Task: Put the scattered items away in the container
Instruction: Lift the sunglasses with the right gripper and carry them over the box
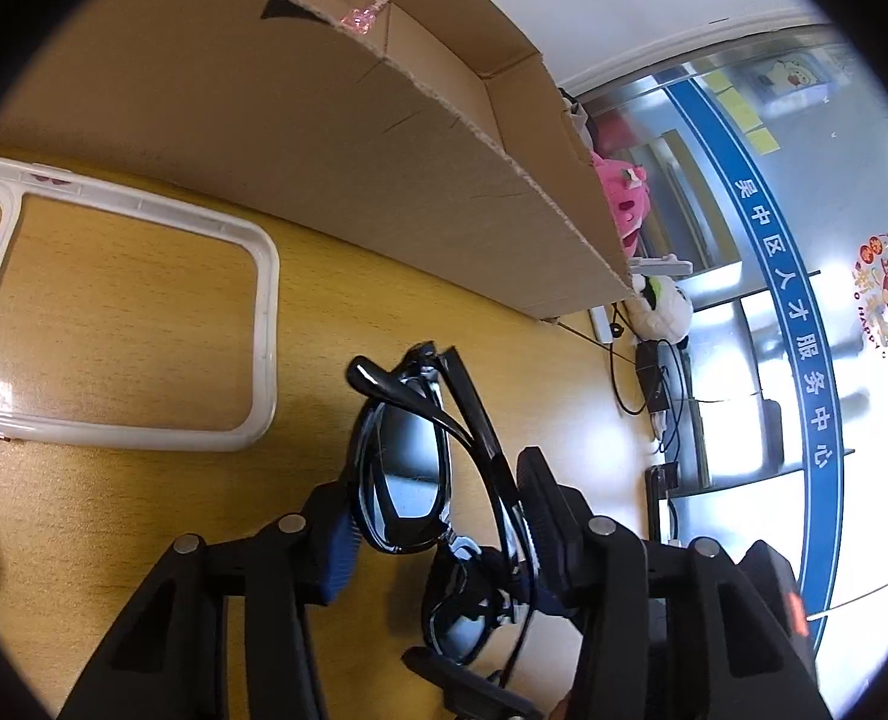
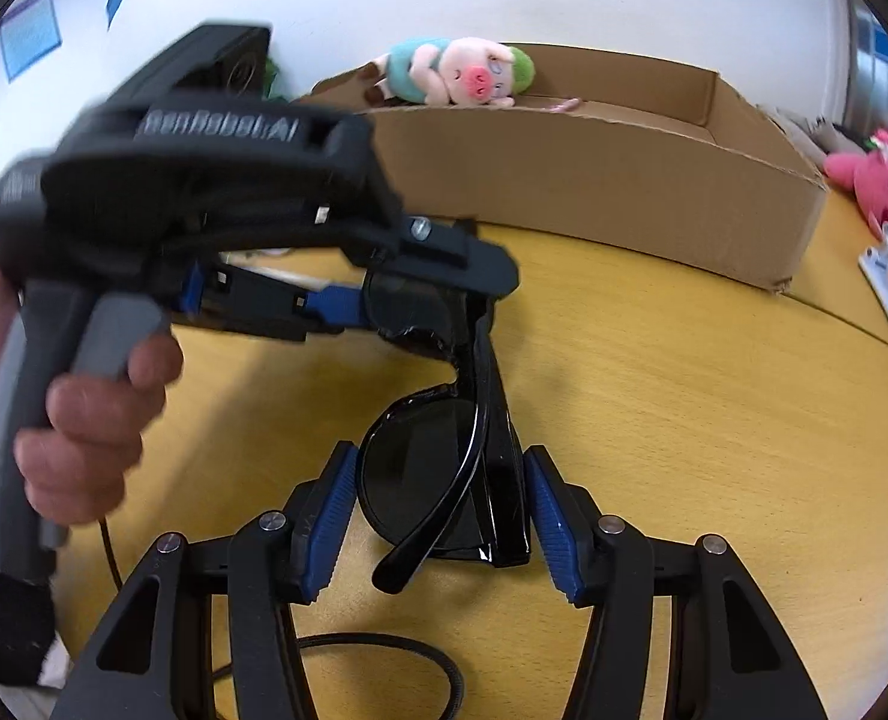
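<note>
**Sunglasses between 2 grippers, box ahead**

Phone case (image 1: 114, 324) lying at far left on the wooden table (image 2: 684, 420). Left gripper (image 1: 438, 516) clamping 1 lens end of the folded sunglasses (image 2: 444, 468). Right gripper (image 2: 441, 504) spread wide, pads flanking the other lens, seemingly not touching. Long axis running straight away from right gripper; left is nearer, already holding. Cardboard box (image 2: 594, 180) sitting just beyond, pig plush (image 2: 462, 75) inside. White wall behind; glass partition at right.
</note>
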`<state>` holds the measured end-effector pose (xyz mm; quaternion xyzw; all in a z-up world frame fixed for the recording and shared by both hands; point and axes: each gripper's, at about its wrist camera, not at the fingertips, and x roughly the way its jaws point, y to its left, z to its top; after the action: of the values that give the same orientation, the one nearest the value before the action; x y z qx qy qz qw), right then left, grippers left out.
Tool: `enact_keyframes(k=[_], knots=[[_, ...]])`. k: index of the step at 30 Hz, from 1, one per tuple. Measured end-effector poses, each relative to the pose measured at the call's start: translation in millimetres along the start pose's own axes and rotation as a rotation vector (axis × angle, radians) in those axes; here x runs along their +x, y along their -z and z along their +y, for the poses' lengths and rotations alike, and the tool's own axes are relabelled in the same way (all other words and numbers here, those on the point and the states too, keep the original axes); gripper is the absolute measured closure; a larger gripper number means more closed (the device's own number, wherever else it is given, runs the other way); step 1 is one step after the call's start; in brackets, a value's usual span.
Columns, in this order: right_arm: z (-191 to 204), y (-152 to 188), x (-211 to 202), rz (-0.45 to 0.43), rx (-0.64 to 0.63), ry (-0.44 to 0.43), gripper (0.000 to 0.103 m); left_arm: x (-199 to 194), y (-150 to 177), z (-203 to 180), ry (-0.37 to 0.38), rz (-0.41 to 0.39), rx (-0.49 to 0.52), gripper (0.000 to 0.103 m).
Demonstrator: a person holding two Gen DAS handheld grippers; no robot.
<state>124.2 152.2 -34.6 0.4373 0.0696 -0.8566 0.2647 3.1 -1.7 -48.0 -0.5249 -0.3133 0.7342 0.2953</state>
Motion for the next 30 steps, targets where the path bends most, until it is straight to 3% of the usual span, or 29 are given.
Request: enact_keyframes(k=[4,16,30], knots=[[10,4,0,0.003,-0.03,0.004,0.044,-5,0,-11,0.021,-0.007,0.04,0.07],[15,-13,-16,-0.061,-0.034,-0.014,0.045,-40,-13,-36,0.034,-0.053,0.13,0.073],[20,-133,-20,-0.123,-0.019,-0.159,0.045,-120,-89,-66,-0.021,-0.163,0.242,0.078]])
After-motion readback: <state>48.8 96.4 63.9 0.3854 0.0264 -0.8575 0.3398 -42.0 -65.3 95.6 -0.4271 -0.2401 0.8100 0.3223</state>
